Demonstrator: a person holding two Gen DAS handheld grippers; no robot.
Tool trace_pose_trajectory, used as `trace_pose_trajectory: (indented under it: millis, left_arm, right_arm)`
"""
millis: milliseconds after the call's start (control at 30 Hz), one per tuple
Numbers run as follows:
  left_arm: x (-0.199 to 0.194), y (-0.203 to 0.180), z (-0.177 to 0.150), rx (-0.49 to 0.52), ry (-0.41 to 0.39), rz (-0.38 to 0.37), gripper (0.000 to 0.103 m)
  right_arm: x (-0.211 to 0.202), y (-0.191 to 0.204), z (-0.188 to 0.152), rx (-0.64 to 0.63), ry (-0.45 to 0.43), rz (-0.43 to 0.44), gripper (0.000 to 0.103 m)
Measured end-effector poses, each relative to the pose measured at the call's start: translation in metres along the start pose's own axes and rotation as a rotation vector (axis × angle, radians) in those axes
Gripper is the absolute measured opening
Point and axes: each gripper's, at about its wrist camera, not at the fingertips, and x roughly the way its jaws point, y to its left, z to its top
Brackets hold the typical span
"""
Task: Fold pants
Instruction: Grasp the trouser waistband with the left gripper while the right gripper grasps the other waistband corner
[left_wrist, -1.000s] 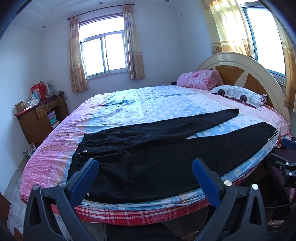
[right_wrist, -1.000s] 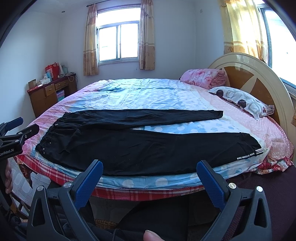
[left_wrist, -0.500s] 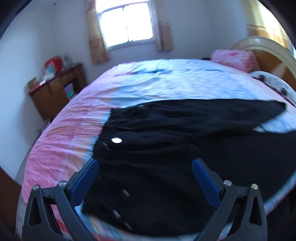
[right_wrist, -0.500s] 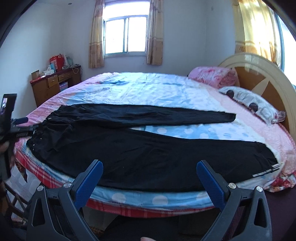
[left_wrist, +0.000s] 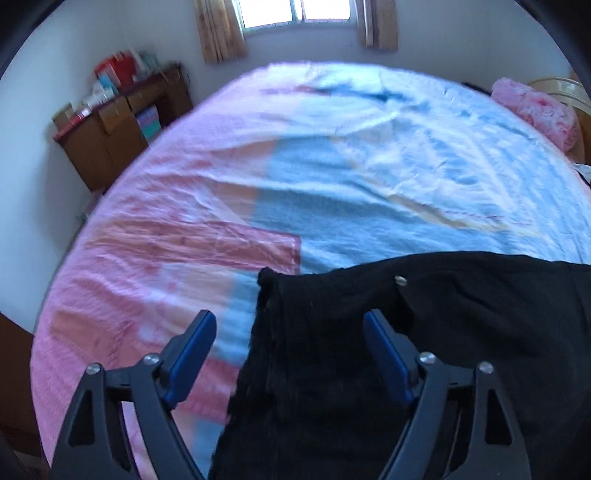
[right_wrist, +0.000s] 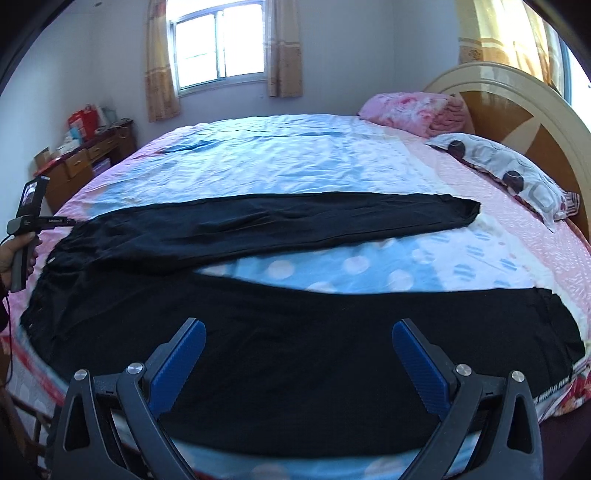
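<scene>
Pants (right_wrist: 280, 332), black, lie spread flat on your round bed (right_wrist: 332, 155), waist at the left edge, legs running right. Far leg angles toward the pillow (right_wrist: 513, 173); near leg follows the near rim, with blue dotted sheet showing in the wedge between them.

Your left gripper (left_wrist: 288, 354) points steeply down over the waist end. Its jaws have just been closing but are not closed yet; the waistband corner sits in the gap between the blue pads (left_wrist: 384, 354), and no pad presses cloth. Left pad hangs over bare pink and blue sheet, right pad over black fabric. A metal snap (left_wrist: 400, 280) shows just beyond the right pad. This view is motion-blurred.

Your right gripper (right_wrist: 295, 363) hovers above the middle of the near leg, jaws spread wide, gripping nothing. Contact with the cloth cannot be judged.

Right wrist view catches your left hand (right_wrist: 11, 254) on its handle at the far left, beside the waist. A dresser (right_wrist: 85, 158) stands against the left wall.
</scene>
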Motion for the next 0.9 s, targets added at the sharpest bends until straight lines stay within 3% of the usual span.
trace_pose_trajectory:
  millis: [233,333,433,467,633,800,900]
  left_arm:
    - [0.038,-0.002,0.007,-0.018,0.074,-0.055,0.079]
    - [0.041,-0.001,0.007,-0.025,0.087,-0.097,0.076]
    - [0.043,0.005,0.009,-0.035,0.111,-0.137,0.075]
    - [0.043,0.005,0.010,-0.032,0.115,-0.144,0.075]
    - [0.040,-0.004,0.014,0.009,0.125,-0.148,0.053]
    - [0.042,-0.010,0.017,0.029,0.126,-0.132,0.052]
    - [0.044,-0.012,0.017,0.025,0.112,-0.135,0.052]
  right_arm:
    - [0.025,-0.047,0.027,0.037,0.009,-0.088,0.100]
    - [0.041,-0.079,0.051,0.042,0.014,-0.126,0.084]
    - [0.062,-0.115,0.073,0.069,0.049,-0.101,0.056]
    - [0.069,-0.129,0.081,0.078,0.059,-0.113,0.051]
    - [0.112,-0.197,0.116,0.156,0.107,-0.157,0.051]
    - [0.157,-0.246,0.158,0.189,0.143,-0.203,0.051]
    - [0.188,-0.270,0.181,0.233,0.181,-0.177,0.051]
